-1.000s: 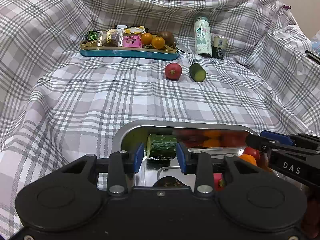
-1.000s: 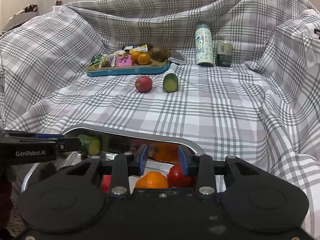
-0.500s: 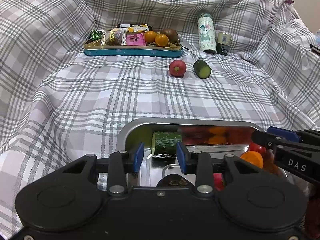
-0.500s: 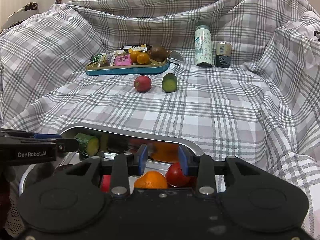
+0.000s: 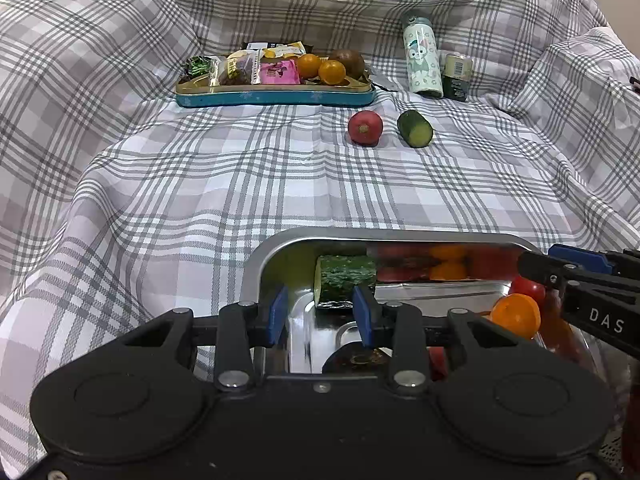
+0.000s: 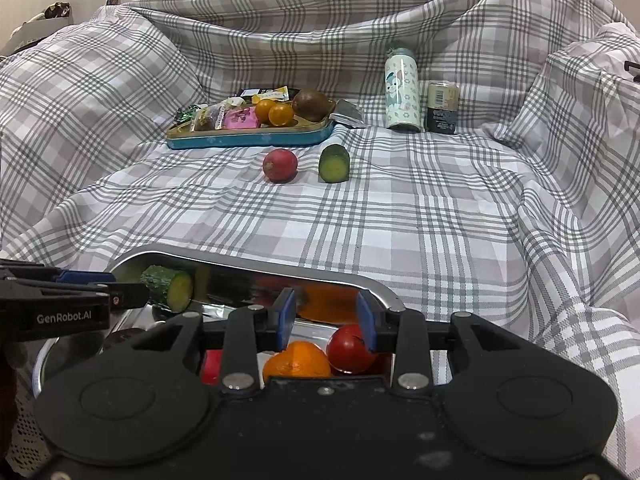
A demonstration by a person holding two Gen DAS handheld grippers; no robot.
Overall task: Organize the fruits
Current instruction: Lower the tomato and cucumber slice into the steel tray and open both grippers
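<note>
While both grippers hover over the near steel tray (image 5: 400,237), left gripper (image 5: 319,314) and right gripper (image 6: 326,317) are spread, gripping nothing. Cucumber piece (image 5: 345,282) lies inside tray, far-left; orange (image 6: 297,360) and tomato (image 6: 349,347) near-right.

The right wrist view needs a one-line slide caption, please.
Open right gripper above a steel tray holding an orange, tomato and cucumber piece.

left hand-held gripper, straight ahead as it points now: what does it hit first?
Most likely the cucumber piece lying in the steel tray. It sits just past the open left hand-held gripper, slightly right of centre, so the right finger may meet it first. Behind it is the tray's far wall. Depth is uncertain.
</note>
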